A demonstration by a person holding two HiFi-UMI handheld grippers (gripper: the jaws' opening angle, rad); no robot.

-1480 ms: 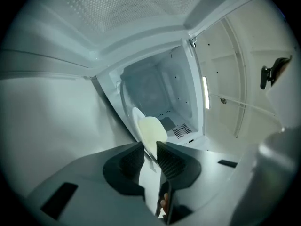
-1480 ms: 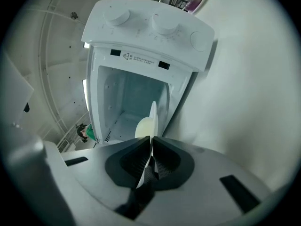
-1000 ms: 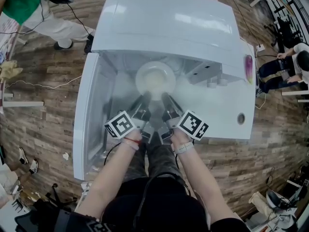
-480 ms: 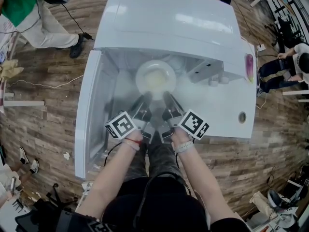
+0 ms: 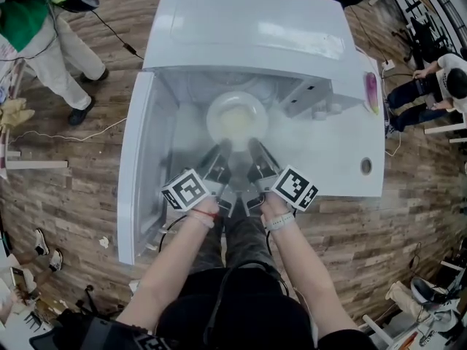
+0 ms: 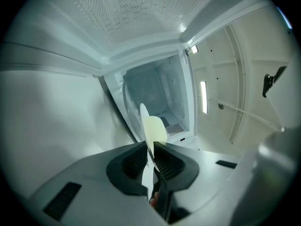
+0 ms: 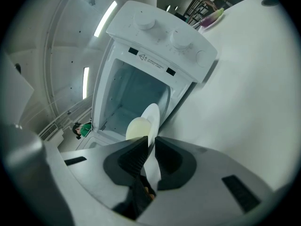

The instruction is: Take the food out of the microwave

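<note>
A white microwave (image 5: 248, 28) stands on a white table (image 5: 336, 159) with its door (image 5: 139, 166) swung open to the left. In its opening sits a white plate (image 5: 235, 102) carrying pale yellow food (image 5: 237, 121). My left gripper (image 5: 222, 146) is shut on the plate's near rim from the left, and my right gripper (image 5: 252, 143) is shut on the rim just to its right. In the left gripper view the thin plate (image 6: 144, 114) runs edge-on between the dark pads (image 6: 134, 161). The right gripper view shows the plate (image 7: 153, 114) clamped the same way, with the food (image 7: 137, 128) beyond the pads.
The microwave's control panel with its knobs (image 7: 155, 27) is on the right of the cavity. A purple and green item (image 5: 373, 93) lies at the table's far right, and a small round fitting (image 5: 365, 165) sits near its front right. People stand on the wooden floor around.
Both grippers and the plate stay where they were. A person at the top left has stepped across the floor.
</note>
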